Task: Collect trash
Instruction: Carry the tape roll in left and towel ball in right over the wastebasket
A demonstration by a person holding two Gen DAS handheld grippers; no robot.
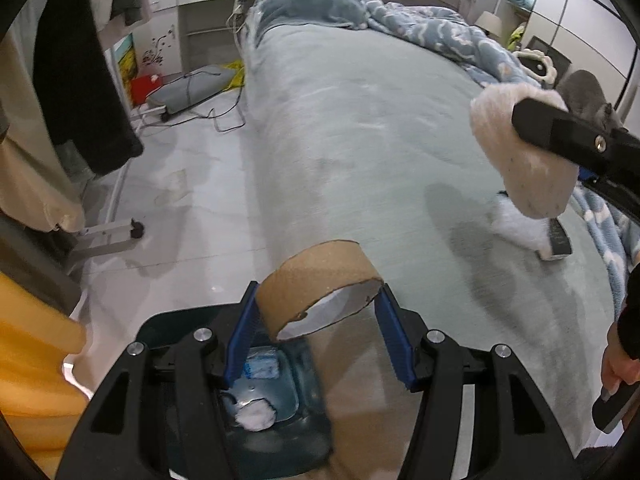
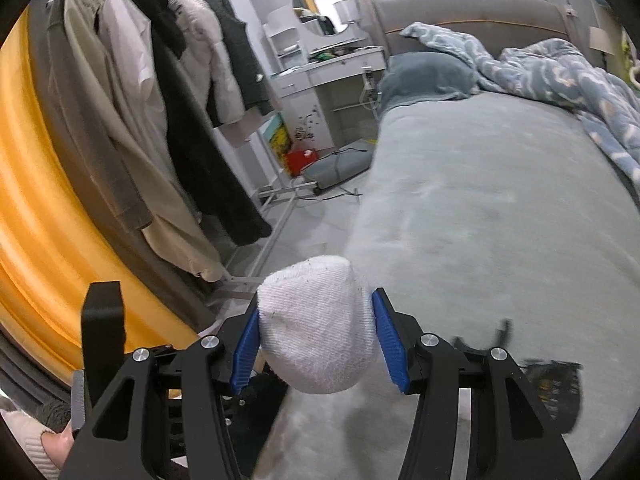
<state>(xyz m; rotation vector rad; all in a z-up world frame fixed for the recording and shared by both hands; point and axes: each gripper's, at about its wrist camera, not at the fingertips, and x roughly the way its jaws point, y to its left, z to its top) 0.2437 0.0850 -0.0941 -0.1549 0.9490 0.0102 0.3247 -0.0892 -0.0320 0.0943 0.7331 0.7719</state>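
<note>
Left tool (image 1: 316, 322) clamping cardboard tube (image 1: 320, 280) above dark bin (image 1: 280, 412), right tool (image 2: 316, 340) gripping white sock (image 2: 316, 324), grey bed (image 2: 500, 220) behind

Soft, even indoor light fills both views, cool and fairly bright, with no glare. Faint shadows fall on the bed (image 1: 360, 128) sheet. Fisheye bending curves the edges, and black corners frame each picture. Motion blur smears the bed (image 2: 500, 200) surface and the bin (image 1: 276, 412) below; distant furniture stays reasonably sharp.
</note>
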